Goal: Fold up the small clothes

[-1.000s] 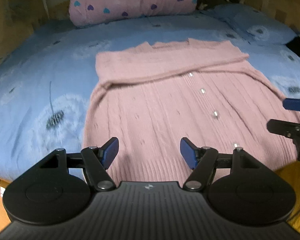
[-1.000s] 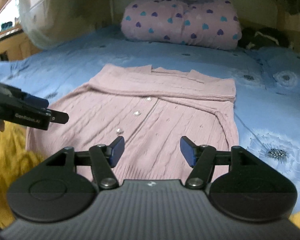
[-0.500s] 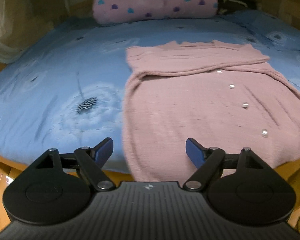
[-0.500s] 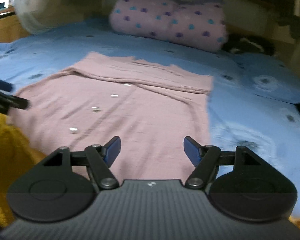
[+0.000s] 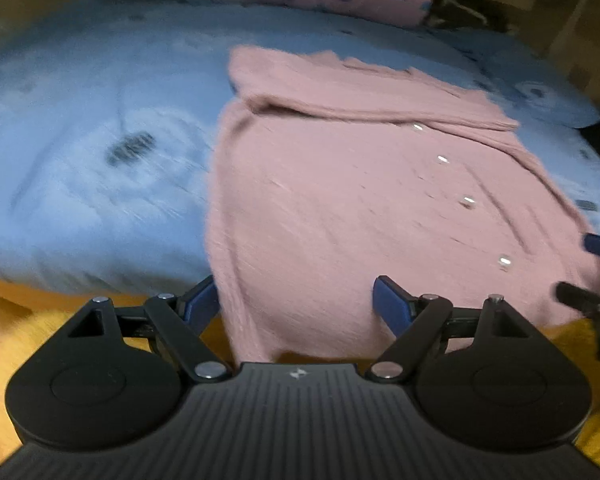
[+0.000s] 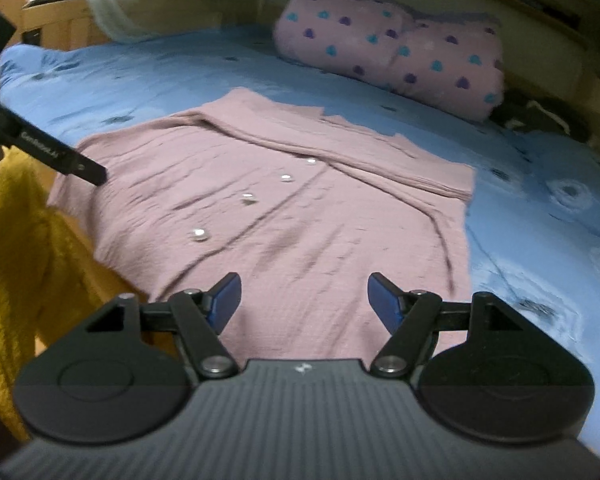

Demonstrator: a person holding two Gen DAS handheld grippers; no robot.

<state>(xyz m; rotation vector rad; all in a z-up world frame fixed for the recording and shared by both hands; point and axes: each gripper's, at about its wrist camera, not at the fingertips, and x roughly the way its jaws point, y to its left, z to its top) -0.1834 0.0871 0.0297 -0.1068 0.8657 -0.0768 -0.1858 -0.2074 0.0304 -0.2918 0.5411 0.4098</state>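
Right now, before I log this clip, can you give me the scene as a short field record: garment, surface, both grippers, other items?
garment: pink cardigan, laid flat, sleeves folded across the chest, hem at the bed's near edge
buttons: silver buttons, facing up
surface: blue bedsheet
left gripper: open, holding nothing, at the hem's left corner
right gripper: open, holding nothing, over the hem's right part
other items: heart-print bedding roll near the headboard; yellow fleece below the near edge
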